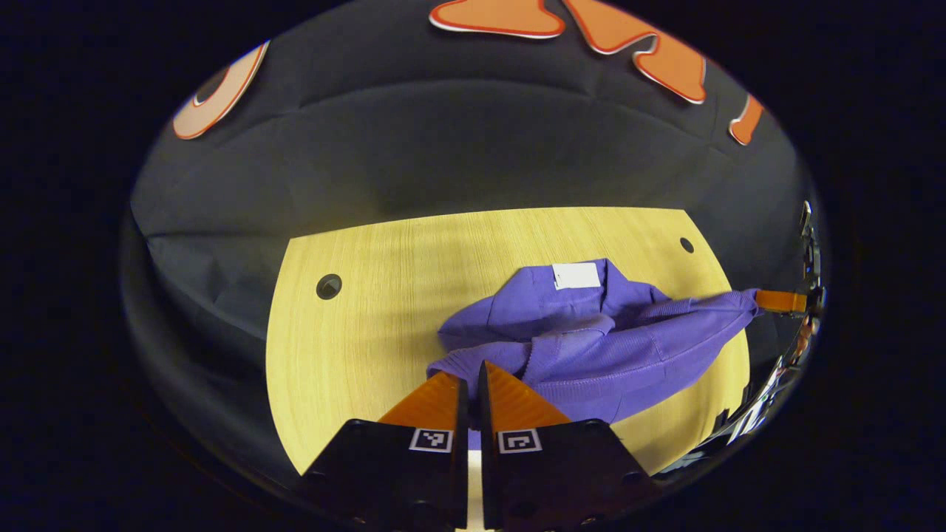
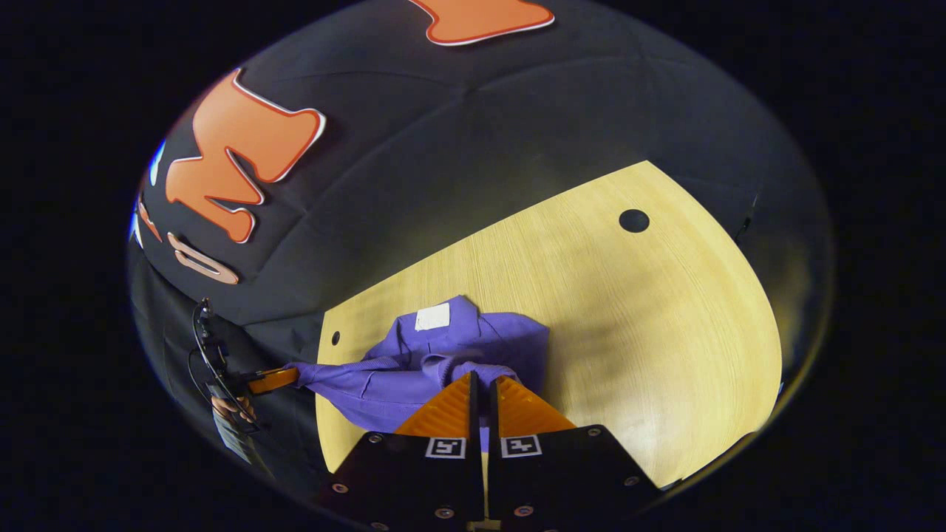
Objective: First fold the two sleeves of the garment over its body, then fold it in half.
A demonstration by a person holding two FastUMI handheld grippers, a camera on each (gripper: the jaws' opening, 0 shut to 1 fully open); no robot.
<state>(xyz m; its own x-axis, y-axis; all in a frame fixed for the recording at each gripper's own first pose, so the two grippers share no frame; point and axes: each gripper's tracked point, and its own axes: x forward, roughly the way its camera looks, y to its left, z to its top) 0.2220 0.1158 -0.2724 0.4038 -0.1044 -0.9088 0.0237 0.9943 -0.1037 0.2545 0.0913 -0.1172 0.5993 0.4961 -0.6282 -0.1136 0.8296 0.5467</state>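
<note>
Wooden table [image 1: 355, 347] bears purple garment [image 1: 591, 347] — pinched in both hand-held grippers

Left gripper [image 1: 473, 373] — orange jaws, black body, square markers.

Light wood-grain table [image 1: 384, 310], rounded front edge, grain running lengthwise. Dark round holes [image 1: 329, 286] near its far corners; another [image 2: 633, 220] shows in the right gripper view. Purple garment [image 1: 591, 347] lies bunched on the tabletop, white label [image 1: 576, 275] facing up toward the far edge. Rest of surface bare wood.
</note>
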